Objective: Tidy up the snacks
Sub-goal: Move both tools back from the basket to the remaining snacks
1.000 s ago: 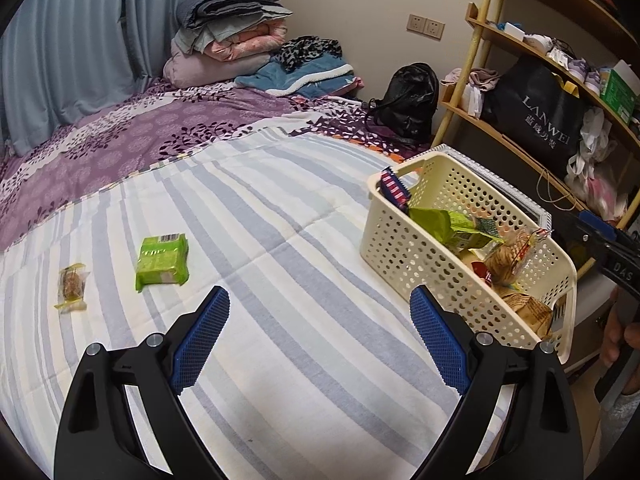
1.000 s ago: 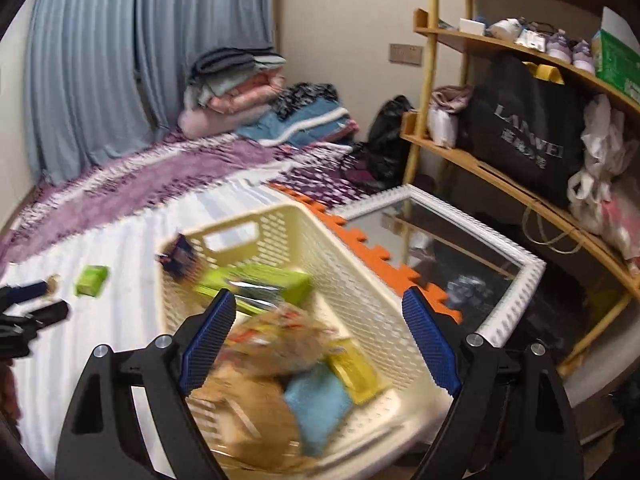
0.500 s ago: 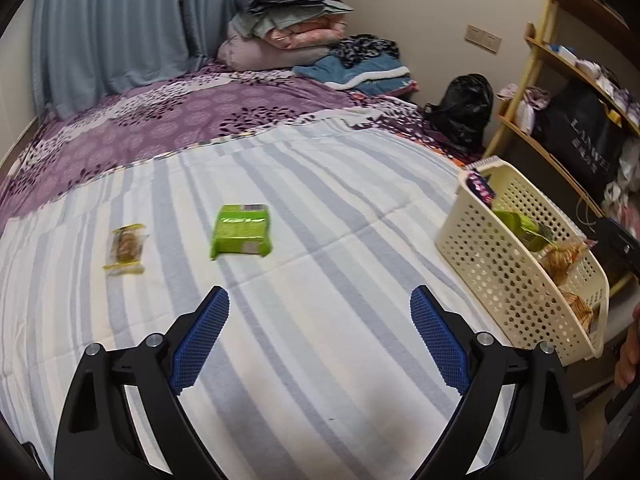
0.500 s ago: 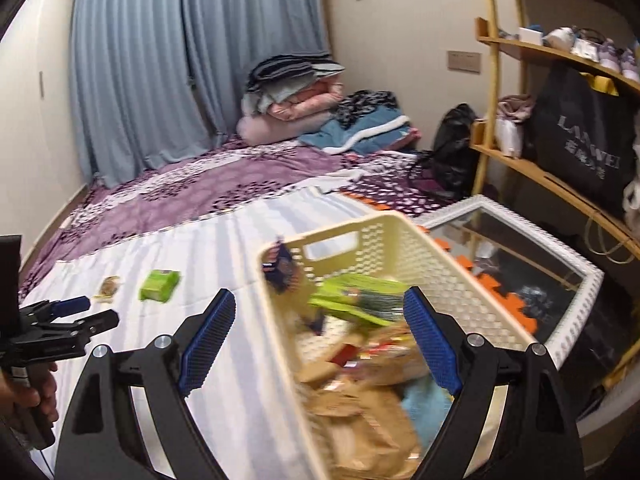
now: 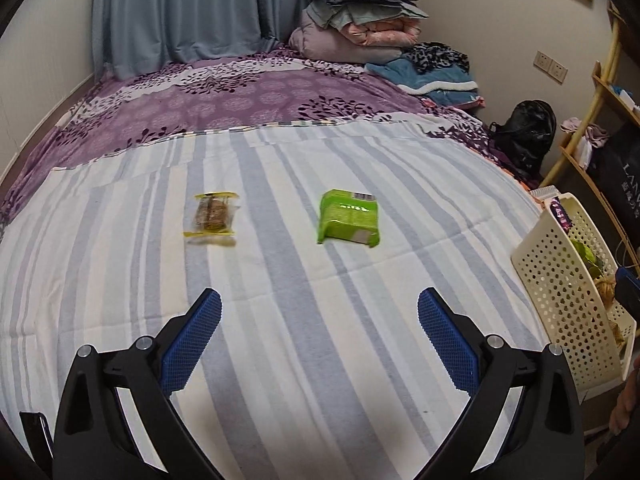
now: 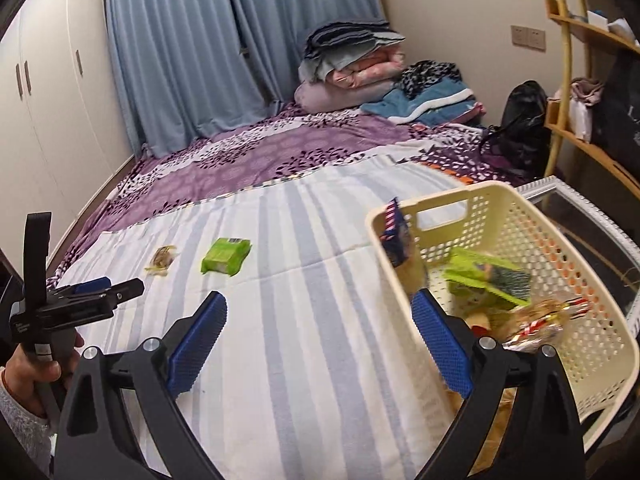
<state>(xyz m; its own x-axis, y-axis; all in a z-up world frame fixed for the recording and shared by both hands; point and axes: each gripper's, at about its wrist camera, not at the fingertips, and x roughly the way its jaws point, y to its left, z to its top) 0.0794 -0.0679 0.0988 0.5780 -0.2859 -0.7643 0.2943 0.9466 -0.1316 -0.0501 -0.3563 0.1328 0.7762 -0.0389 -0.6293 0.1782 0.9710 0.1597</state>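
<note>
While both tools hang over the striped blanket (image 5: 304,360), neither holds anything: the left gripper (image 5: 319,324) stands with its blue pads spread wide above bare cloth, and the right gripper (image 6: 318,326) is just as wide, its right finger (image 6: 438,344) crossing in front of the near wall of the cream basket (image 6: 596,344). That basket sits at the right edge of the bed, its perforated side toward the left tool, and already carries a heap of snacks: a green packet (image 6: 486,280), a crinkled clear wrapper with red and white stripes (image 6: 548,318), and a dark blue pack (image 6: 394,236) leaning upright against its far left corner. The print on these is too blurred to read. Further out on the blanket, well apart from the basket, two snacks lie flat and loose: a green pack (image 5: 349,218) with a small white label I cannot make out, and to its left a small clear-wrapped biscuit with yellow ends (image 5: 212,216). Nothing lies between the left tool and either one; the cloth there is open. Beyond them the stripes give way to a purple flowered cover (image 5: 224,108), then folded quilts (image 5: 360,20) stacked by the blue curtain (image 5: 180,12). To the right stand a black bag (image 5: 524,136) on the floor and a bamboo shelf (image 6: 560,80); a dark bag (image 5: 624,180) there shows only the letters "LAN".
</note>
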